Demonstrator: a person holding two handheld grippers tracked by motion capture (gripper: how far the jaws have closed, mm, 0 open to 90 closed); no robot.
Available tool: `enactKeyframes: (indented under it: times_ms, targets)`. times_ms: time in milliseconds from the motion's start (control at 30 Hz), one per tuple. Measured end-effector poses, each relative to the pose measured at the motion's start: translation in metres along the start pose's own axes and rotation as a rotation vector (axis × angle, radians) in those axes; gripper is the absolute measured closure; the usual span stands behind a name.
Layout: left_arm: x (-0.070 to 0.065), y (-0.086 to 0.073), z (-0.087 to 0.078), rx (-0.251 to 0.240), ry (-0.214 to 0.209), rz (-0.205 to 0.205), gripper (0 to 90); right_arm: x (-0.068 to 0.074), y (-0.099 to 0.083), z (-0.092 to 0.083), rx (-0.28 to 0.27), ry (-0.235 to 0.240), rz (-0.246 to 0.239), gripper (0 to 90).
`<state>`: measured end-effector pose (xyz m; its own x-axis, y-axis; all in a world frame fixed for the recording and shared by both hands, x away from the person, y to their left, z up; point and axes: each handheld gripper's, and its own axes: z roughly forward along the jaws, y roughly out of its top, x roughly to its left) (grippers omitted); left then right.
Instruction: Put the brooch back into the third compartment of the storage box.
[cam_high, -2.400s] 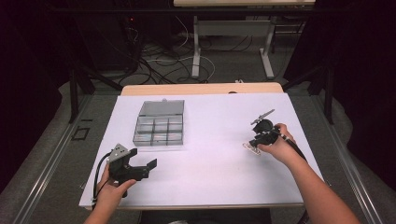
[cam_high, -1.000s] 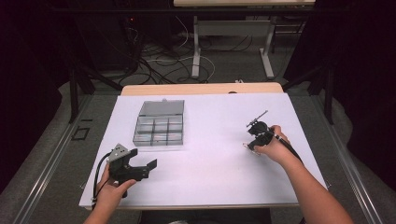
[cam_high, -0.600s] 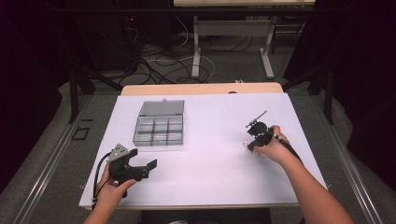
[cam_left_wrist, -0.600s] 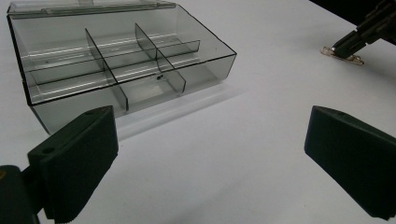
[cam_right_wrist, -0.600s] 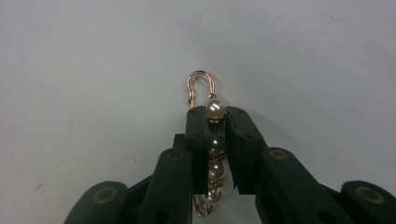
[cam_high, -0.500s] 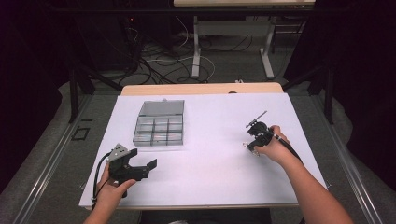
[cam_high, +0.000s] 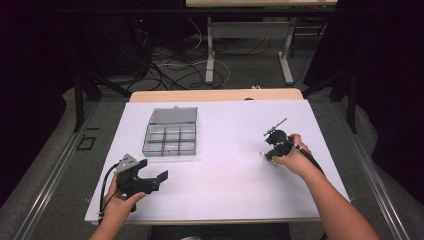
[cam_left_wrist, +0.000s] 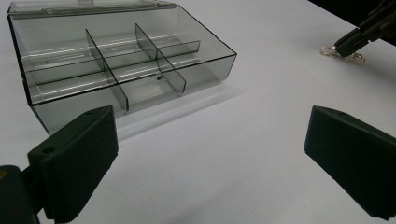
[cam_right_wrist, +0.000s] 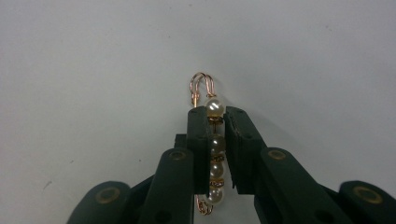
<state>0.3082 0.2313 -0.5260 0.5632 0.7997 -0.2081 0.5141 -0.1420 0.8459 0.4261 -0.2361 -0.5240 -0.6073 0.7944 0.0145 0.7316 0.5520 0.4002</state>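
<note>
On the right side of the tabletop (cam_high: 225, 150), the right hand-held gripper (cam_right_wrist: 216, 140) has settled lower than a moment ago and now clamps the pearl pin (cam_right_wrist: 215, 154), ready for lifting toward the compartment box (cam_high: 170, 132) far left; the left hand-held gripper (cam_left_wrist: 210, 154) stands open.

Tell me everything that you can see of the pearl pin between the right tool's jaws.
The pearl pin is a thin copper-coloured wire pin with a looped hook at one end and a row of four white pearl beads, with small gold-coloured spacers between them. It lies flat on the white table. The right tool is shut on it, one jaw on each side of the beads; the hook end sticks out beyond the jaw tips.
</note>
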Motion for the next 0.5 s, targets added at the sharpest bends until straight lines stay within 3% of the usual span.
enactKeyframes:
  times_ms: [33, 100, 167, 267, 300, 367, 400, 500]
  targets:
    - [0.0000, 0.0000, 0.0001, 0.000, 0.000, 0.000, 3.3, -0.0008, 0.0008, -0.0021, 0.024, 0.002, -0.008, 81.1]
    - [0.0000, 0.0000, 0.0001, 0.001, -0.001, 0.000, 3.3, -0.0008, 0.0000, -0.0009, -0.015, 0.003, -0.006, 81.1]
    - [0.0000, -0.0001, 0.0001, 0.003, 0.000, 0.000, 3.3, -0.0009, 0.0001, -0.0017, -0.028, -0.014, -0.003, 81.1]
    - [0.0001, -0.0001, 0.0005, 0.004, -0.001, 0.000, 3.3, -0.0004, 0.0003, -0.0018, -0.051, -0.001, 0.003, 81.1]
    - [0.0001, -0.0001, 0.0005, 0.004, -0.001, 0.000, 3.3, -0.0002, 0.0012, -0.0039, -0.025, -0.012, 0.002, 81.1]
    - [0.0002, -0.0001, 0.0007, 0.005, -0.001, 0.001, 3.3, -0.0002, 0.0010, -0.0033, -0.057, 0.003, -0.006, 81.1]
    - [0.0002, -0.0001, 0.0007, 0.005, -0.001, 0.001, 3.3, -0.0004, 0.0014, -0.0040, -0.050, -0.022, -0.010, 81.2]
    - [-0.0001, -0.0003, 0.0008, 0.004, -0.003, -0.004, 3.3, -0.0001, 0.0019, -0.0043, -0.065, -0.019, -0.003, 81.2]
